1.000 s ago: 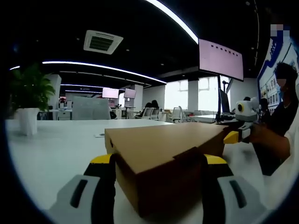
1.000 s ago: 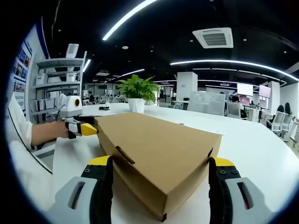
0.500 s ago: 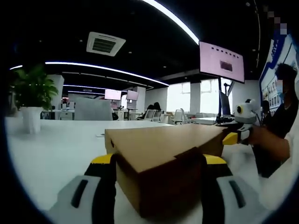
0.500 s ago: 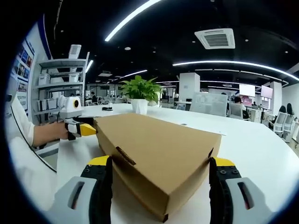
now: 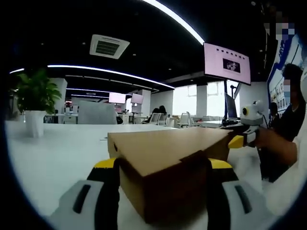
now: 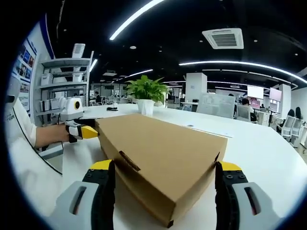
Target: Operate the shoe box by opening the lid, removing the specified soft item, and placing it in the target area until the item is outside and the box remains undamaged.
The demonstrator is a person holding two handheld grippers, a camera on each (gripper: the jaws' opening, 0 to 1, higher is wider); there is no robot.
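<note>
Right now the cardboard shoe box (image 5: 165,163) lies closed on the white table (image 5: 53,153), its lid flat on top. From the left gripper view, the left gripper (image 5: 163,165) has its two yellow-tipped jaws on either side of one end of the box, pressing against its walls. At the far end of the box, the right gripper (image 5: 242,139) shows with a hand (image 5: 273,146) around it. A potted plant (image 5: 33,103) stands well off on the table, and a screen (image 5: 227,62) hangs above.

From the right gripper view, the right gripper (image 6: 163,167) has its jaws against both sides of the other end of the box (image 6: 160,153). The left gripper (image 6: 81,130) touches the far corner, held by a hand (image 6: 50,135). The plant (image 6: 146,93) stands beyond the box, and shelves (image 6: 60,91) line the wall.
</note>
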